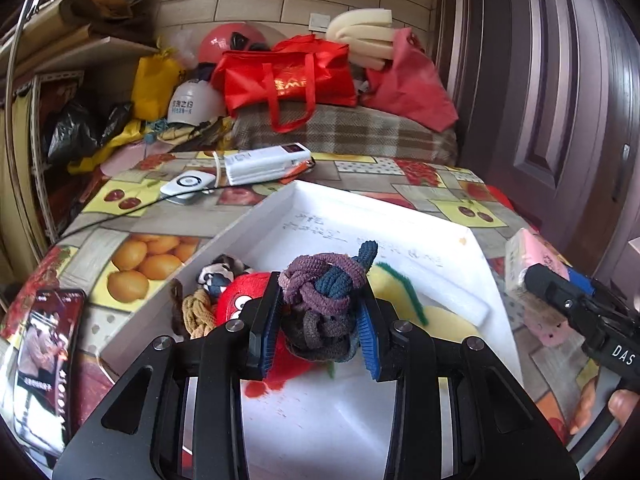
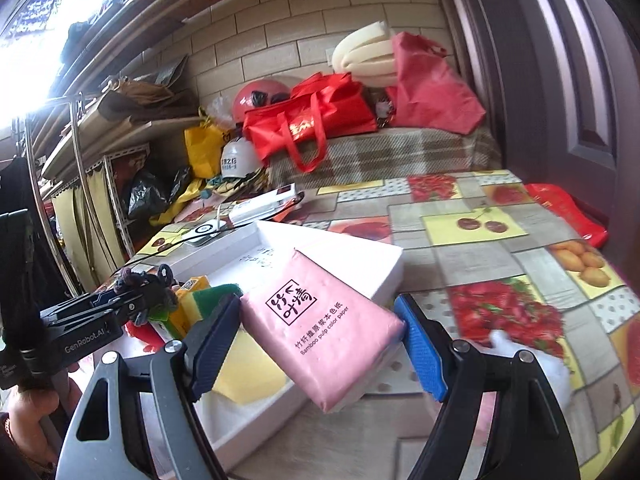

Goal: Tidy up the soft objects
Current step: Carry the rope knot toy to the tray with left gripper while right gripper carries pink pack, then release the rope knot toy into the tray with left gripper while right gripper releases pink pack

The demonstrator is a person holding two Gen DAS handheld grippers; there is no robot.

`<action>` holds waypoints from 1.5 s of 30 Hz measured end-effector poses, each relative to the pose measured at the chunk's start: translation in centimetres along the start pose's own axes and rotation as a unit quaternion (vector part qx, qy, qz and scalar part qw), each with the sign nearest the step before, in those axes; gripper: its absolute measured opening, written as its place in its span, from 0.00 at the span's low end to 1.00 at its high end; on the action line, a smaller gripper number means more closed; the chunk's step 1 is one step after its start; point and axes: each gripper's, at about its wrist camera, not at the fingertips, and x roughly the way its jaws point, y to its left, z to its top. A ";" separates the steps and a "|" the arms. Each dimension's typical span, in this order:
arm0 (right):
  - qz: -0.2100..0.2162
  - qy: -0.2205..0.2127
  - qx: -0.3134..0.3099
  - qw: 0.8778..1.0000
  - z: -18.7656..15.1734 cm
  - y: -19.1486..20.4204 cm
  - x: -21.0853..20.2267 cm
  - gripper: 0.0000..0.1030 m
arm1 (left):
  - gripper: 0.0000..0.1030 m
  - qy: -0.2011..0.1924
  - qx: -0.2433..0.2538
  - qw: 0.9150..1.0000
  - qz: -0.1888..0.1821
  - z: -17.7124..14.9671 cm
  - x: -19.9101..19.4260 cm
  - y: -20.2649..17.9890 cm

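My left gripper (image 1: pixel 318 322) is shut on a bundle of hair ties (image 1: pixel 324 296), purple, blue and brown, held over the white tray (image 1: pixel 420 220). In the tray lie a red plush toy (image 1: pixel 244 300), a yellow sponge (image 1: pixel 400 288), a tan hair tie (image 1: pixel 196 312) and a patterned scrunchie (image 1: pixel 216 274). My right gripper (image 2: pixel 320 340) is shut on a pink tissue pack (image 2: pixel 320 320), held above the tray's right rim (image 2: pixel 384 276). The right gripper with the pack also shows in the left wrist view (image 1: pixel 536 264). The left gripper also shows in the right wrist view (image 2: pixel 132 300).
A phone (image 1: pixel 44 364) lies at the table's left edge. A white power bank (image 1: pixel 266 162) and a small white device (image 1: pixel 188 184) with a cable lie behind the tray. Red bags (image 1: pixel 288 80) sit on a plaid-covered surface behind. A door (image 1: pixel 560 80) stands at right.
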 end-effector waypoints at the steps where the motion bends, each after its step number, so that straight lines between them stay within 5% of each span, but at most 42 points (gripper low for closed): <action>1: 0.001 0.002 0.000 1.000 0.0 0.2 0.3 0.76 | 0.33 -0.002 0.005 1.000 0.005 0.1 0.1 0.0; 22: -0.015 0.058 -0.060 0.996 1.4 4.7 6.8 0.77 | 0.34 0.009 0.009 0.999 0.030 1.2 2.1 0.7; 24: -0.013 0.058 -0.062 0.996 1.4 4.8 6.8 0.78 | 0.38 0.008 0.006 0.999 0.033 1.2 2.1 0.8; 26: -0.022 0.051 -0.064 0.996 1.4 4.9 6.5 0.80 | 0.61 0.004 0.005 0.999 0.047 1.1 1.9 0.7; 30: -0.034 0.035 -0.061 0.997 1.4 4.9 6.0 0.93 | 0.82 -0.024 -0.018 0.997 0.074 1.0 0.8 1.5; 32: -0.040 0.030 -0.053 0.997 1.5 4.6 5.9 1.00 | 1.00 -0.039 -0.035 0.996 0.078 0.8 0.2 2.3; 45: -0.053 0.012 -0.057 0.997 1.5 4.8 5.4 1.00 | 1.00 -0.067 -0.030 0.994 0.086 0.8 -1.1 2.1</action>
